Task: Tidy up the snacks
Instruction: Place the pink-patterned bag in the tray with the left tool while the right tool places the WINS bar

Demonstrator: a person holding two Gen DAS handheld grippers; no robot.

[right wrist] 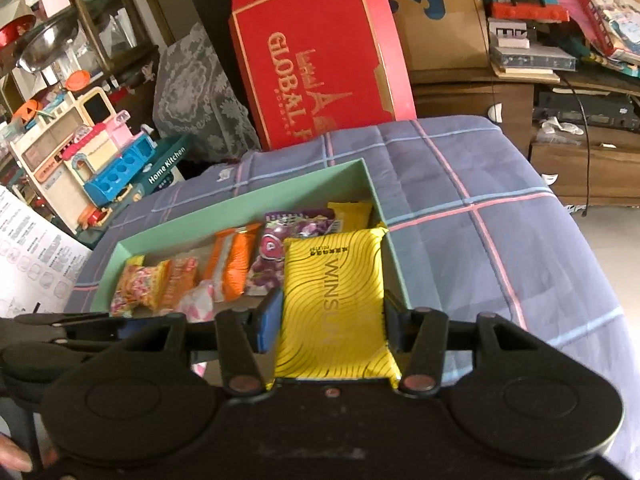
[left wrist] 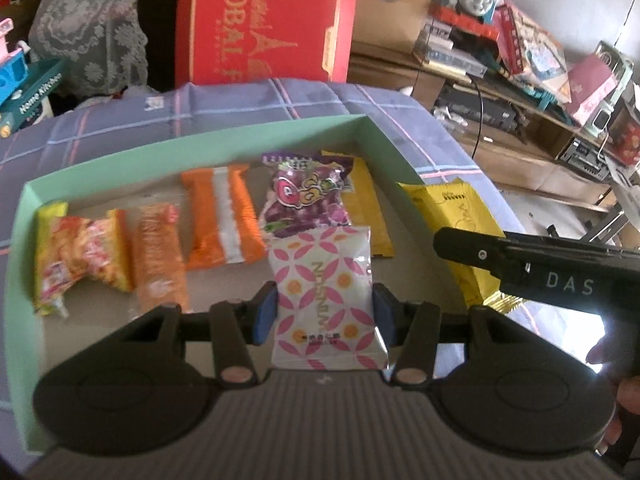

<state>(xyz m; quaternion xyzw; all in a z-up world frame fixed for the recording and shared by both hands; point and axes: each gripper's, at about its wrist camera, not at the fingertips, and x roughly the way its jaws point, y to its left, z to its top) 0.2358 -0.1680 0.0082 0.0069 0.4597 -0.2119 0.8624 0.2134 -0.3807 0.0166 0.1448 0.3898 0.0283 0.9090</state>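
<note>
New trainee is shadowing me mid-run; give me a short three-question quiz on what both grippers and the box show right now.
1. True or false: the left gripper grips a white packet with pink petals.
2. What colour is the packet in the right gripper? A red, B yellow, C purple.
3. Fill in: the snacks lie in a ____ green box.

Key: 1 true. 2 B, the yellow packet. 3 pale; it holds an orange bar and a purple grape packet.
</note>
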